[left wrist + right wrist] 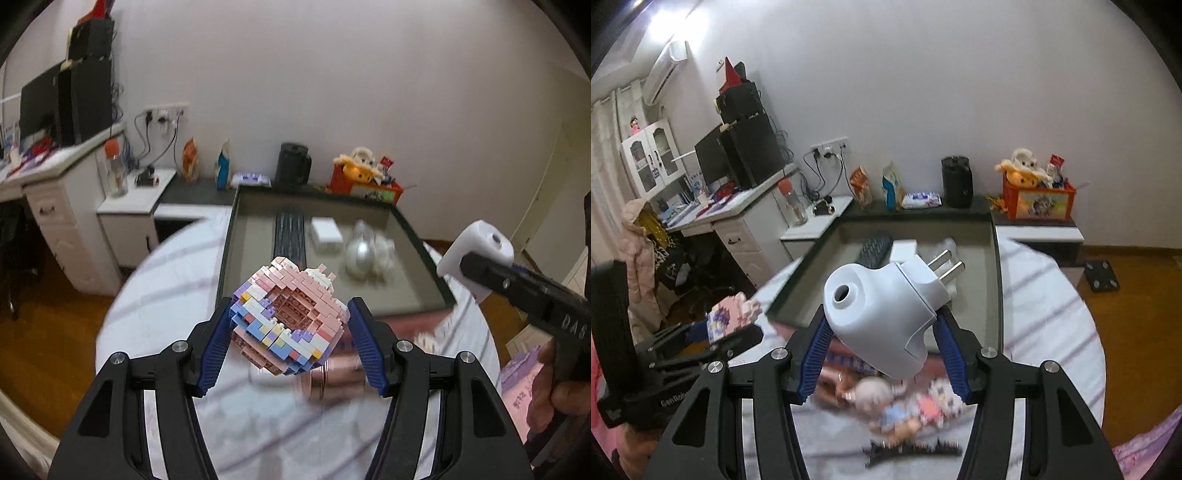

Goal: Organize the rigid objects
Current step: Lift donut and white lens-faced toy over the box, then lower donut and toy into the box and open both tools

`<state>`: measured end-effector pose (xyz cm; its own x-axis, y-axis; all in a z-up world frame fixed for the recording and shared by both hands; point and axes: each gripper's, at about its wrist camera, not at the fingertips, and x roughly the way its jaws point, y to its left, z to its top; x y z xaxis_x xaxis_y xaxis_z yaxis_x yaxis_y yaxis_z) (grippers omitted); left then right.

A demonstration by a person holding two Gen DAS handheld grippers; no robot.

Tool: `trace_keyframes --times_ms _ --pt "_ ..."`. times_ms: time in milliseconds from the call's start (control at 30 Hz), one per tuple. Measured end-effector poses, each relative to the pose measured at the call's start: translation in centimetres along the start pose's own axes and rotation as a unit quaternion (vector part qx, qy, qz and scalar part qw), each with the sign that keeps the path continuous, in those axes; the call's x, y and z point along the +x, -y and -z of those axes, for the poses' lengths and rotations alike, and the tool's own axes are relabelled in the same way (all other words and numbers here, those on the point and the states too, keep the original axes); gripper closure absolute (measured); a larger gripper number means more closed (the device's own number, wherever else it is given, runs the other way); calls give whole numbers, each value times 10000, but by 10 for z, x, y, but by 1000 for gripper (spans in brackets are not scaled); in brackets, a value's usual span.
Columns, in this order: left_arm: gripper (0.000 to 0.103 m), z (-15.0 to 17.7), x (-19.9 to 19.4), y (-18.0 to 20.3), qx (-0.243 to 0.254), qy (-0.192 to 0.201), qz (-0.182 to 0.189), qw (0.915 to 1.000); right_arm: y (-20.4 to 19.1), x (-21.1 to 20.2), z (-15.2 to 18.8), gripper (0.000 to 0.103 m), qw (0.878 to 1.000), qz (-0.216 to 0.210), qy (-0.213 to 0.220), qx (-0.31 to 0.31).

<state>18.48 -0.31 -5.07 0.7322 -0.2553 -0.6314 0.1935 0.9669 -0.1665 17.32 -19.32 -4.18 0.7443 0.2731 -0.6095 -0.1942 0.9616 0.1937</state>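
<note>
My left gripper [290,336] is shut on a pink, white and purple brick-built donut [288,317], held above the striped bed in front of the dark-rimmed tray [421,251]. It also shows in the right wrist view [731,321]. My right gripper [882,339] is shut on a white power plug adapter [886,314], its metal prongs pointing toward the tray [995,280]. The adapter also shows in the left wrist view [474,254], off to the right. The tray holds a dark keyboard-like bar [290,232], a white box [325,232] and a silver-white object [364,254].
On the bed below lie a small doll [886,406], a black hair clip [912,452] and a pinkish cylinder [332,380]. Behind the tray stand a black mug [293,164], snack bags and a red toy box [365,184]. A white desk [55,192] stands left.
</note>
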Motion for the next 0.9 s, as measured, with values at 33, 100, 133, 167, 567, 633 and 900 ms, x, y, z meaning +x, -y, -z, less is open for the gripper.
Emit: trace_keyframes --times_ms 33,100,133,167,567,633,900 --pt "40 -8 4 0 -4 -7 30 10000 0 3 -5 47 10000 13 -2 -6" --pt "40 -23 17 0 -19 -57 83 9999 0 16 -14 47 10000 42 -59 -8" --pt "40 -29 24 2 -2 -81 96 9999 1 22 -18 47 9999 45 -106 11" --pt "40 -33 30 3 3 -115 115 9999 2 28 -20 47 9998 66 -159 33" --pt "40 -34 124 14 31 -949 55 9955 34 107 -10 46 9936 419 -1027 232" --pt "40 -31 135 15 68 -1091 10 9940 36 113 -8 46 9925 458 -1116 205" --pt "12 -22 136 12 153 -1127 -443 9925 42 120 4 33 9896 692 -1259 87"
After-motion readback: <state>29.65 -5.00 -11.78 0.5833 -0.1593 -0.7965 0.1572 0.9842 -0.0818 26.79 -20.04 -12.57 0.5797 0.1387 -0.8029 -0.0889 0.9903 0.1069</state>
